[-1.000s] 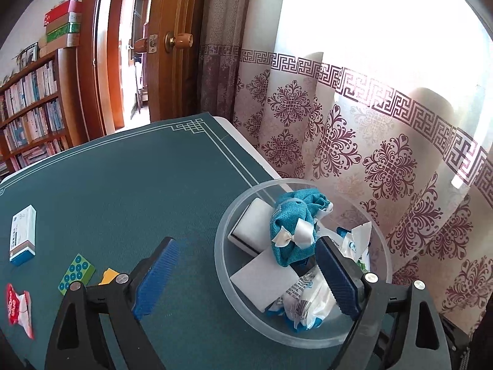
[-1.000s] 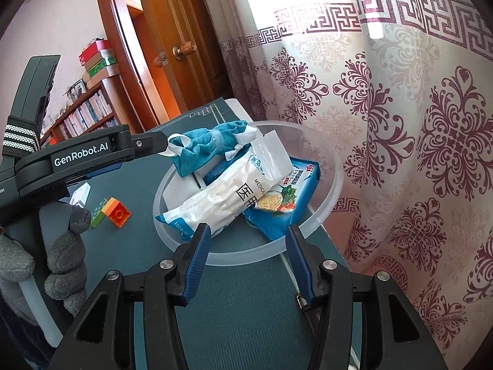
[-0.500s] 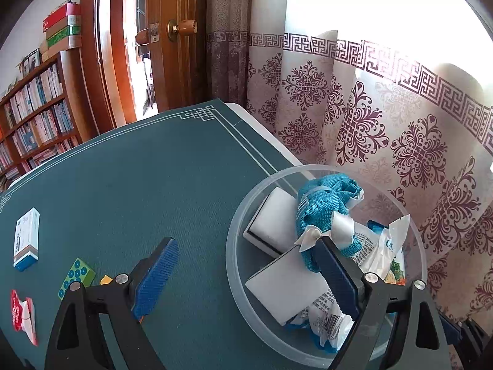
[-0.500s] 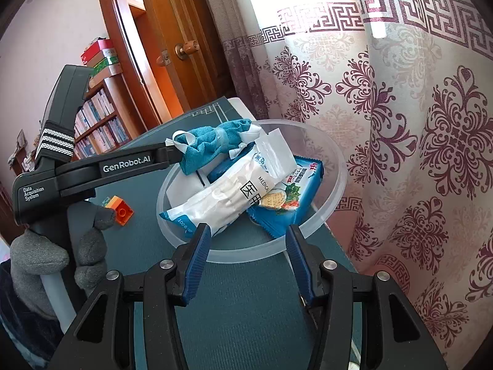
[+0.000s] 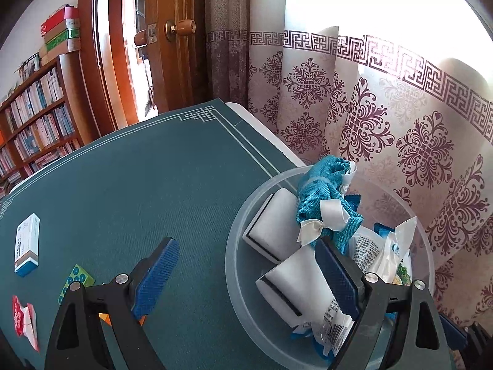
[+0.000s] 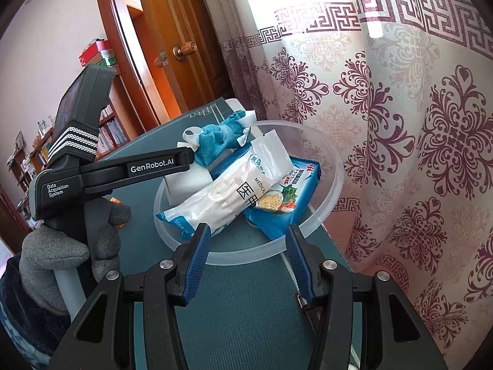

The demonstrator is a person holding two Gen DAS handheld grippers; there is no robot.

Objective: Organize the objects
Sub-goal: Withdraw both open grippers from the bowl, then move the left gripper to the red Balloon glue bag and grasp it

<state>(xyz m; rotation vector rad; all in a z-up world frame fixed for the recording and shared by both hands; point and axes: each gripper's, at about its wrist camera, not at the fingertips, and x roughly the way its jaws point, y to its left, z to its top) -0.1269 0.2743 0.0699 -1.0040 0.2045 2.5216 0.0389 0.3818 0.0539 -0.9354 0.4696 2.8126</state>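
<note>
Two grippers are working at the green counter (image 5: pixel 148 185), and both are mine. I am holding my left gripper (image 5: pixel 246 277) with its jaws spread wide — one finger is hanging over the counter, the other is reaching over the rim of the clear bowl (image 5: pixel 234 246), above a white sponge block (image 5: pixel 292 280), with nothing pinched. My right gripper (image 6: pixel 248 259) is sitting just short of the bowl's near rim (image 6: pixel 246 256), its jaws standing partly apart and empty.

Inside the bowl, a teal drawstring pouch (image 5: pixel 323 197) with a white ribbon is lying on a second white block (image 5: pixel 274 219), beside a white medical packet (image 6: pixel 228 197) and a blue cracker packet (image 6: pixel 286 197).

Out on the counter, a small white-and-blue box (image 5: pixel 27 248), a green dotted block (image 5: pixel 75 280) and a red-and-white wrapper (image 5: pixel 23 320) are lying well apart from the bowl. A grey-gloved hand (image 6: pixel 67 252) is gripping the left gripper's handle.
</note>
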